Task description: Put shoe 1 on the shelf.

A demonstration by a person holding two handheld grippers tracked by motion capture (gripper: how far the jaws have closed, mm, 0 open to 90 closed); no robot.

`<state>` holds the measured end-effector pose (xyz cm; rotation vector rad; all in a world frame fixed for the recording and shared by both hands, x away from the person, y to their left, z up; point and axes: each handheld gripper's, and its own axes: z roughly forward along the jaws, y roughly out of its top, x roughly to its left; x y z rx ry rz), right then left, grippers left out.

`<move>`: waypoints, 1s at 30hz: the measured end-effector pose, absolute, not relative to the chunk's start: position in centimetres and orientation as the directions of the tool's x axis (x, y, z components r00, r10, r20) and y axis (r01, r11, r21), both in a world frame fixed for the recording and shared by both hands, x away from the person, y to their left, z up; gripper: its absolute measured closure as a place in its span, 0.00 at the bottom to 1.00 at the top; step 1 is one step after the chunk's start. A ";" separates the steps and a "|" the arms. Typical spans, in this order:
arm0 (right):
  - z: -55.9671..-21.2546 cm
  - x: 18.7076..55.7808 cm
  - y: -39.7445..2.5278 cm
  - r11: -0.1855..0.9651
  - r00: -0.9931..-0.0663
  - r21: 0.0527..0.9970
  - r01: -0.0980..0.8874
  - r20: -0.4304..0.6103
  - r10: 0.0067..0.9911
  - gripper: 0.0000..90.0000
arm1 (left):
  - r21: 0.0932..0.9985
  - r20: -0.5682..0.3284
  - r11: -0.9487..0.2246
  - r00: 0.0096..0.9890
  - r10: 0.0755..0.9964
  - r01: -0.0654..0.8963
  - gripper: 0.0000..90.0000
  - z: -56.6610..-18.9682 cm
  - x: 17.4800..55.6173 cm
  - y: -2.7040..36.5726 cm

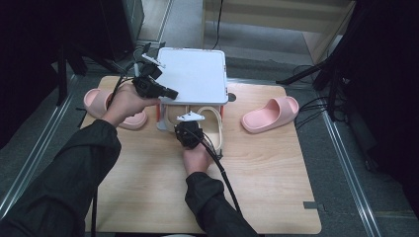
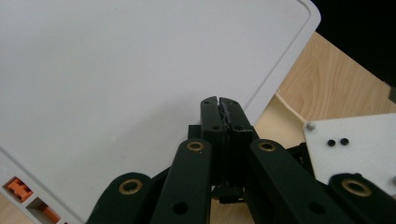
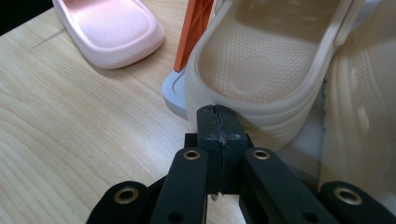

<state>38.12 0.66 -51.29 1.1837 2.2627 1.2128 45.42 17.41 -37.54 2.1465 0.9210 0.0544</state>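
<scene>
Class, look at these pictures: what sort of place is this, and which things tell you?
Probably a lab or workshop set up for recording: a wooden table on a bare floor, cables trailing past dark stands, and a small shoe rack with slippers laid out.

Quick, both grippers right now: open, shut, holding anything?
Left gripper: shut, holding nothing, over the white shelf top.
Right gripper: shut, holding nothing, tips at the heel of the beige slipper.

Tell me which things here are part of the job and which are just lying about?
In the job, probably:
cream slipper at the right tongs
white rack by the left tongs
pink slippers

Lying about:
cables on the floor
</scene>
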 end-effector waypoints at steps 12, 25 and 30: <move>-50.7 36.6 -0.6 0.252 -0.622 0.792 0.556 0.195 0.759 1.00 | 0.678 -0.251 -0.427 0.734 0.631 0.599 1.00 -37.6 45.4 17.4; -50.1 32.8 -5.2 0.282 -0.681 0.798 0.532 0.206 0.702 1.00 | 0.668 -0.247 -0.434 0.730 0.637 0.604 1.00 -37.4 45.5 17.3; -50.7 30.5 -8.0 0.339 -0.705 0.787 0.516 0.165 0.690 0.99 | 0.666 -0.244 -0.433 0.726 0.643 0.608 1.00 -37.4 45.4 17.2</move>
